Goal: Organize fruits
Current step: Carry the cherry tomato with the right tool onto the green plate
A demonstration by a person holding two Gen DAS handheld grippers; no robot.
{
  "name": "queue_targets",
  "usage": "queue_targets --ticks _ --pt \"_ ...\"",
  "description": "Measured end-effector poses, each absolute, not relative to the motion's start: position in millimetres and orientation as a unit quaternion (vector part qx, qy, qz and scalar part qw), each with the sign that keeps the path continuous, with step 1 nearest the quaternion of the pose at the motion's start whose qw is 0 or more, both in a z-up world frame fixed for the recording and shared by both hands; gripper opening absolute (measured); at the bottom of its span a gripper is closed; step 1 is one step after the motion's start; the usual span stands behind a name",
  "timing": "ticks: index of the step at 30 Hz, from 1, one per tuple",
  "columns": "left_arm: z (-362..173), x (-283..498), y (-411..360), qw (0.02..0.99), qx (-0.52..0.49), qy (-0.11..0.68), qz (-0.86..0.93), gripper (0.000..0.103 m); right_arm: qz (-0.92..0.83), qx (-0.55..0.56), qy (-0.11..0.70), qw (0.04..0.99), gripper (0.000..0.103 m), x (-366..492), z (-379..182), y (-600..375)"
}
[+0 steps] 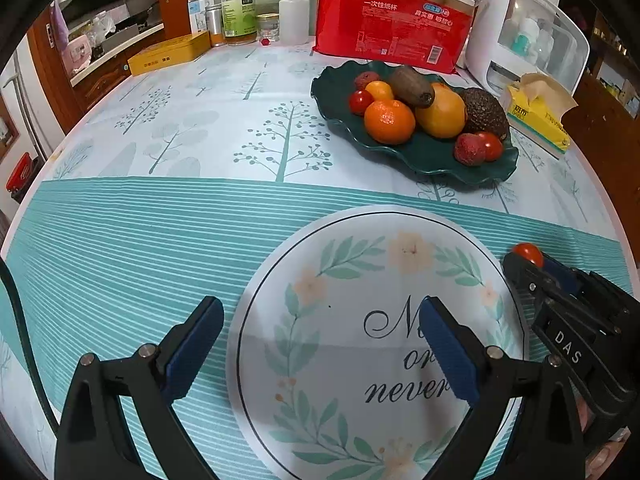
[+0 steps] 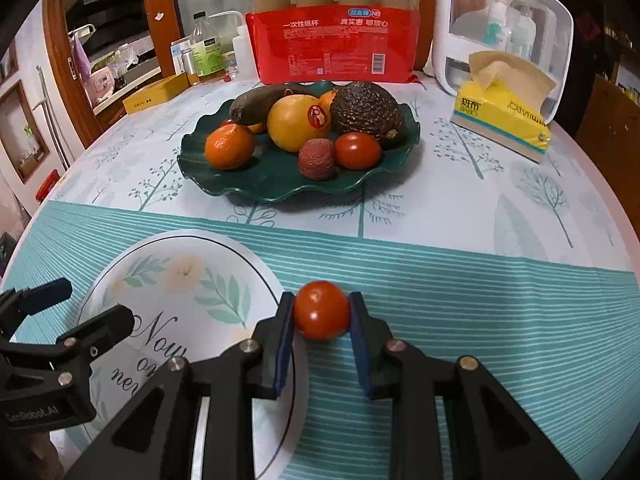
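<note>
My right gripper (image 2: 322,302) is shut on a red cherry tomato (image 2: 321,314) just above the striped tablecloth, right of a round white floral mat (image 2: 180,276). The left wrist view shows that tomato (image 1: 529,253) at the tip of the right gripper (image 1: 524,266). My left gripper (image 1: 320,306) stands open and empty over the mat (image 1: 360,272); the right wrist view shows the left gripper (image 2: 88,302) at the left edge. Farther back, a dark green wavy plate (image 2: 280,194) holds a mandarin (image 2: 230,147), a yellow citrus (image 2: 298,122), an avocado (image 2: 366,114), a lychee (image 2: 317,159) and another tomato (image 2: 357,151).
Behind the green plate (image 1: 424,162) stands a red pack of paper cups (image 2: 336,44). A yellow tissue pack (image 2: 504,114) and a white storage box (image 2: 500,24) sit at the back right. Bottles (image 1: 239,10) and a yellow box (image 1: 170,54) line the back left.
</note>
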State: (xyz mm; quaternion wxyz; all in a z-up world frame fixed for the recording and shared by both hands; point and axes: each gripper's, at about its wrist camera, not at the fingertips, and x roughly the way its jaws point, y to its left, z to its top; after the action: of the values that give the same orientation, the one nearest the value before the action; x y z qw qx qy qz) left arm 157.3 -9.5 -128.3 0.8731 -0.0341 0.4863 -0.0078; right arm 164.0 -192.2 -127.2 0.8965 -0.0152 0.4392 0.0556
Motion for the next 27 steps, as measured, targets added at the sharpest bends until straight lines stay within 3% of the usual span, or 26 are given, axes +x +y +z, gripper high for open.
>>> queue_targets --ticks 10,22,27 --pt "-94 174 -18 0.880 0.003 0.474 -0.023 0.098 0.088 -0.008 0.432 0.898 0.026 173 -93 -189" --pt "35 239 -11 0.914 0.026 0.403 -0.038 0.102 0.122 -0.023 0.351 0.928 0.026 231 66 -174" --pt "50 276 -10 0.914 0.047 0.401 -0.023 0.102 0.118 -0.023 0.349 0.930 0.026 263 87 -173"
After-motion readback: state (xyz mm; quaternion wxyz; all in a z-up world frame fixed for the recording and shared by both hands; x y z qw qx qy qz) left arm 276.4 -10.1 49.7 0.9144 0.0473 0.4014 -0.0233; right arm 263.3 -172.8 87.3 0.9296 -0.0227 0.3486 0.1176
